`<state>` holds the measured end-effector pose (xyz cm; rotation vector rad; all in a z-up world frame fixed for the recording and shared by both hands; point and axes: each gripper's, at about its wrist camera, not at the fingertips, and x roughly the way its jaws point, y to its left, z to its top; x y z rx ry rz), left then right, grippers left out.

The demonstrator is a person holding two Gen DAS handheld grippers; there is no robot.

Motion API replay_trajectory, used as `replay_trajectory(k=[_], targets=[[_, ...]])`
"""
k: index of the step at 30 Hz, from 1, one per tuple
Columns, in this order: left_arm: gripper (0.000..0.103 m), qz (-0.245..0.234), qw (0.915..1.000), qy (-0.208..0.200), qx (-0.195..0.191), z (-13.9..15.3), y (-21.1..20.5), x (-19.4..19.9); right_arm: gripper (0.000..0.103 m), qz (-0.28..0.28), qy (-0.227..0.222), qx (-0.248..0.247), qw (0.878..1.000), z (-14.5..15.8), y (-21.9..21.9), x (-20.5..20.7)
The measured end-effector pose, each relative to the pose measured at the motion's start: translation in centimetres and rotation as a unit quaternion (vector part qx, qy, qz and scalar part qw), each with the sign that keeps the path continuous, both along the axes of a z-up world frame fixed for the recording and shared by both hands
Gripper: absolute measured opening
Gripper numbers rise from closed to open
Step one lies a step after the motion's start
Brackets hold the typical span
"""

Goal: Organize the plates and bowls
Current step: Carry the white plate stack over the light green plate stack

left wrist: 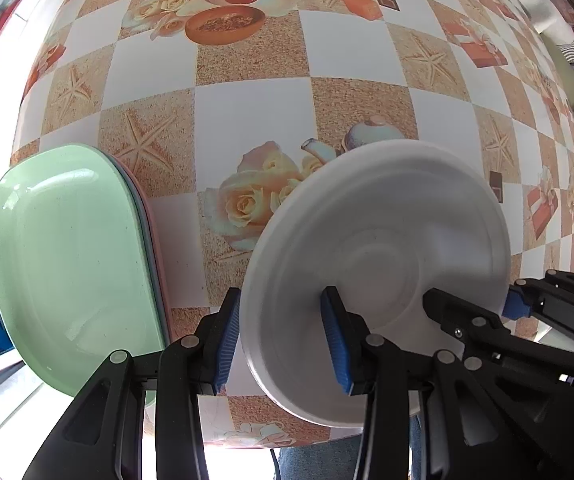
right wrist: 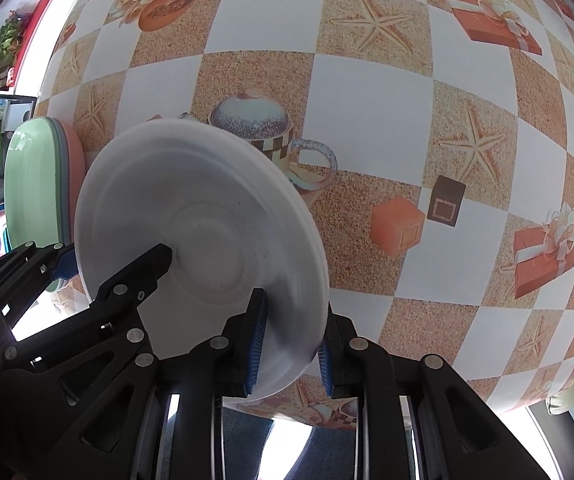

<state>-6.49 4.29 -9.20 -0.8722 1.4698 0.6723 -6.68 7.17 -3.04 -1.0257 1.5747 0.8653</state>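
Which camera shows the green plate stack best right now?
The left wrist view: the green plate fills its left side, with pink and blue-grey rims visible beneath. The right wrist view shows the same stack only small at the left edge, partly behind the white plate and the left claw.

A white plate (left wrist: pixel 379 276) is held tilted above the patterned tabletop (left wrist: pixel 247 120), its near rim straddled by the left tongs (left wrist: pixel 283 344), one blue pad (left wrist: pixel 335 340) inside the dish and the other outside. Its right edge is gripped by the right tongs (left wrist: pixel 487 304) (only partly seen). A green plate (left wrist: pixel 71 264) is stacked on others at the left.
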Motion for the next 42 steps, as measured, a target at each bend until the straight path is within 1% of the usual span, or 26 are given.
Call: replay_trajectory(k=[8,26,27,29,33,39,42], targets=[[0.044,-0.008,1.0,0.001,0.005,0.2,-0.1,0.1,0.025,0.0,0.001,0.003,1.0,0.1,-0.7,-0.2],[0.044,-0.009,0.9999,0.002,0.004,0.4,-0.4,1.1,0.025,0.0,0.004,0.007,1.0,-0.1,-1.4,0.4],[0.043,-0.009,1.0,0.002,0.002,0.3,-0.4,1.2,0.025,-0.001,0.005,0.007,1.0,-0.1,-1.3,0.4],[0.037,-0.012,0.9999,-0.004,-0.004,0.2,-0.5,1.3,0.025,-0.002,0.006,0.007,1.0,-0.1,-1.4,0.5],[0.037,-0.021,0.9998,0.001,0.0,0.4,-1.1,1.7,0.025,-0.009,0.014,0.005,1.0,-0.2,-1.6,0.7],[0.037,-0.028,0.9995,0.009,-0.011,0.7,-1.6,2.3,0.025,-0.018,0.024,-0.005,1.0,-0.7,-2.3,1.0],[0.037,-0.033,0.9994,0.005,-0.002,1.5,-1.8,2.7,0.025,-0.021,0.024,-0.007,0.999,-0.4,-2.7,1.1]])
